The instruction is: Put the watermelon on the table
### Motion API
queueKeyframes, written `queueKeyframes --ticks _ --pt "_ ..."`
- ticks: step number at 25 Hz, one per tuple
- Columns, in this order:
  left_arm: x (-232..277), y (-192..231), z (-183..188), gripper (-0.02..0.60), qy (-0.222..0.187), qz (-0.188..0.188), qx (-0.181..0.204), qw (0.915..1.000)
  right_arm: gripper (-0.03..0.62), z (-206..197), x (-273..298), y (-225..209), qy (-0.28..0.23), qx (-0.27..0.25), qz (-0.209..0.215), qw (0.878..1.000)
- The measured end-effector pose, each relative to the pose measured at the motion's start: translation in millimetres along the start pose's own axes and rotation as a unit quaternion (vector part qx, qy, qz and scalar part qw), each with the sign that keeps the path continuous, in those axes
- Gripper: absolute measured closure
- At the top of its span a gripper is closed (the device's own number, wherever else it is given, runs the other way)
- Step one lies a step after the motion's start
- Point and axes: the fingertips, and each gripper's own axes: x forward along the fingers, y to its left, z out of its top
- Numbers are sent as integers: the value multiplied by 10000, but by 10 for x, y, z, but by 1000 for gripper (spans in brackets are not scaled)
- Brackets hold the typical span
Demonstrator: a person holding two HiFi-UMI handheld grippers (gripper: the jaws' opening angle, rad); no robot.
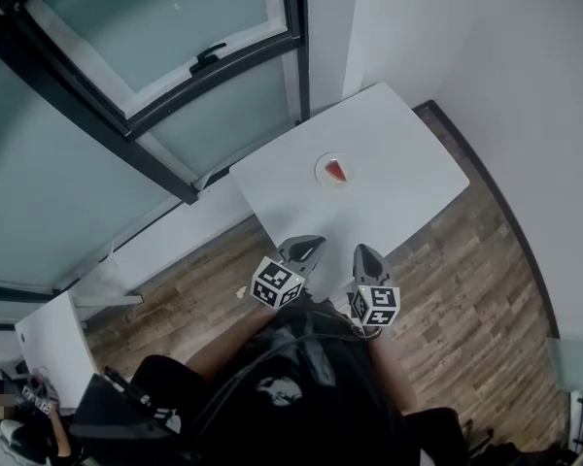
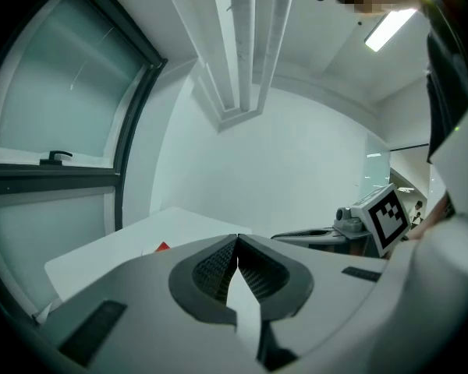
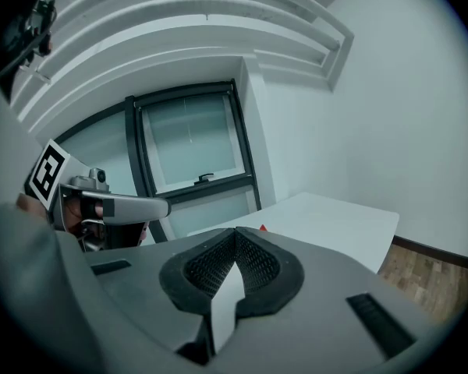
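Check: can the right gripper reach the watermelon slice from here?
Probably yes: only bare table lies between the right gripper and the watermelon slice on its plate. Its jaws are shut, so they must open first.

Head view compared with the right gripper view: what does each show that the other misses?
Only the head view: the plate under the watermelon slice, and the person's dark clothing. Only the right gripper view: the stepped ceiling, and the right gripper seen close, pads pressed together, empty. Both: the white table, the window handle, the wood floor, the left gripper.
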Motion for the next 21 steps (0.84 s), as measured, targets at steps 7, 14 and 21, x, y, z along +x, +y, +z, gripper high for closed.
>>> queueKeyframes --ticks 7,14,21 --pt "-254 20 11 576 4 -203 -236 9995 583 65 -56 343 -80 59 -52 9999" --pt "-419 112 -54 577 -38 -163 -302 9994 583 41 -96 469 -47 -1 -160 9999" --pt "-469 187 -52 575 -66 -126 -289 9995 583 38 -114 459 -88 24 -306 9995"
